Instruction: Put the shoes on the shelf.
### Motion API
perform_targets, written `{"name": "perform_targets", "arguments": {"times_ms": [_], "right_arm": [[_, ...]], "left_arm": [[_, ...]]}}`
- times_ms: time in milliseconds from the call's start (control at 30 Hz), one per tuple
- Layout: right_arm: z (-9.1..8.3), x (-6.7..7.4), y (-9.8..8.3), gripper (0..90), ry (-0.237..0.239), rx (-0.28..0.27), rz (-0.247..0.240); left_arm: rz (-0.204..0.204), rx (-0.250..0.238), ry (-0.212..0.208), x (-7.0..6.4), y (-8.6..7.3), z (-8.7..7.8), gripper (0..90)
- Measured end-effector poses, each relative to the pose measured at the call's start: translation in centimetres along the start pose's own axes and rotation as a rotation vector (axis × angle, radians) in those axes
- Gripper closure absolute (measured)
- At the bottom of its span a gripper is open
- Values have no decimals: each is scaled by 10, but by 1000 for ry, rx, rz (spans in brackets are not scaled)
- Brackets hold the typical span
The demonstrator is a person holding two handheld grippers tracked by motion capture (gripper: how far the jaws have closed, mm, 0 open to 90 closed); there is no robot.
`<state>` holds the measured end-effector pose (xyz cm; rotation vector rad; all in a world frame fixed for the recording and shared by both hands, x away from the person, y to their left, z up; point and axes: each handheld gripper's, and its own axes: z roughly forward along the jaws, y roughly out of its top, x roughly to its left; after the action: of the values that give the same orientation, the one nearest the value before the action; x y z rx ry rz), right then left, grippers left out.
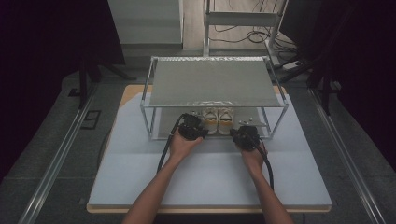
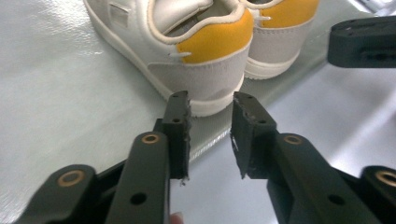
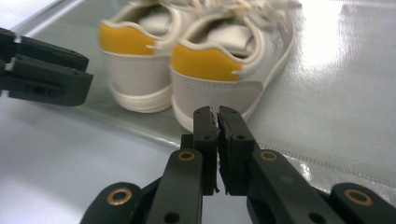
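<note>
Pale blue-grey sheeting covers the surface [image 1: 210, 177], which sits in the middle of the high view with dark floor, metal rails and loose cables around it. On its far half stands a two-tier metal shoe rack [image 1: 214, 84] with grey fabric shelves. A pair of white shoes [image 1: 217, 120] with yellow heel patches rests side by side on the lower shelf [image 1: 161, 128], just below centre frame. Their long axes run from the near edge of the shelf toward its back: the heels face the person and the toes point away, toward the top of the frame. No brand or writing can be read on them. The left gripper [image 2: 211, 107] sits just in front of the left shoe [image 2: 187, 46], low in its own view; its jaws stand a little apart with nothing between them, the tips close to the heel but not touching it. The right gripper [image 3: 217, 115] sits just before the heel of the right shoe [image 3: 233, 60]; its jaws are closed almost together, gripping nothing. Both hands hold their grippers at the shelf's front edge.
</note>
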<state>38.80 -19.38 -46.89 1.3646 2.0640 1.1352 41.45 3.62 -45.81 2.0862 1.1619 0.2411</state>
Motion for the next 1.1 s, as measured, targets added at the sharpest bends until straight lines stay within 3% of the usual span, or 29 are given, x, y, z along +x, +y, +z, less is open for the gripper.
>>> {"name": "perform_targets", "arguments": {"times_ms": [67, 133, 267, 467, 733, 1100], "right_arm": [[-3, 1, 0, 851, 4, -6, -2], [-9, 2, -1, 843, 22, -17, -13], [-18, 4, -7, 808, 62, -27, -30], [-35, 2, -16, 701, 121, -26, -69], [-62, 0, -39, 558, 128, -26, -115], [-95, -27, -76, 472, 126, -10, -85]], "left_arm": [[56, -14, -2, 3, -3, -6, 646], [63, -25, -10, 3, -10, -15, 631], [44, -36, -23, 1, -22, -29, 579], [62, -67, -30, 2, -44, -50, 547], [59, -88, -42, 7, -85, -80, 507], [25, -93, 3, 25, -136, -111, 470]]}}
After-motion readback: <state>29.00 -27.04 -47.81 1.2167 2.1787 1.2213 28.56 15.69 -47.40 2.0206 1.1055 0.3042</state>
